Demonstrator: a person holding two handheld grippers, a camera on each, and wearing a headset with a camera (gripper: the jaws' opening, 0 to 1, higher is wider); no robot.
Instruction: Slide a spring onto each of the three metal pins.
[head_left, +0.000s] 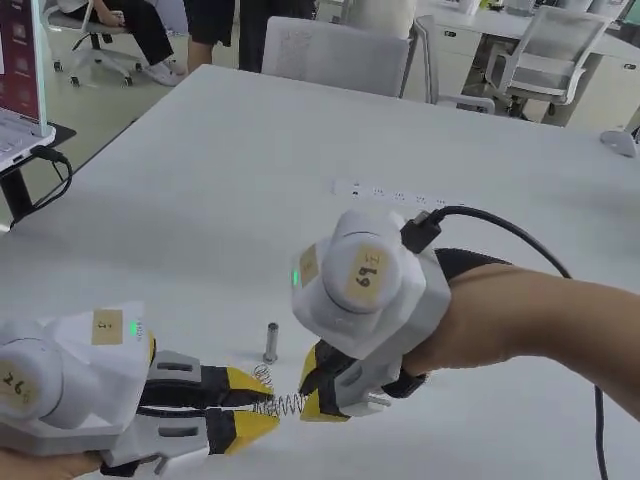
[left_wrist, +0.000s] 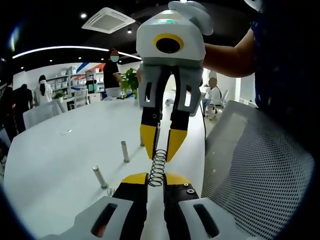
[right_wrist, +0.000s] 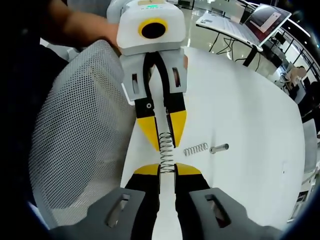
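Spring (left_wrist: 158, 167) strung out in mid-air, one end pinched in the closed jaws of the left gripper (left_wrist: 156, 180), the other end nipped by the right gripper (left_wrist: 161, 147) meeting it head-on. Both sets of jaws are pressed onto the same coil, low over the counter (head_left: 200, 200). That reads to me as a handover or re-grip: this spring sits on no pin yet. One gripper has to let go so the other can swing the coil and line its open end over a pin top. The likeliest target is the upright pin (head_left: 271, 342), just beyond the two sets of jaws in the head view. The left gripper view gives two pins where the head view gives one: a nearer pin (left_wrist: 99, 176) and a farther pin (left_wrist: 125, 151), apart from each other, with no coil on their shafts that I can make out. The right gripper view adds a loose spring (right_wrist: 195, 149) end to end with a short pin (right_wrist: 219, 148). That view is rolled, so I cannot tell whether this pin stands or lies.
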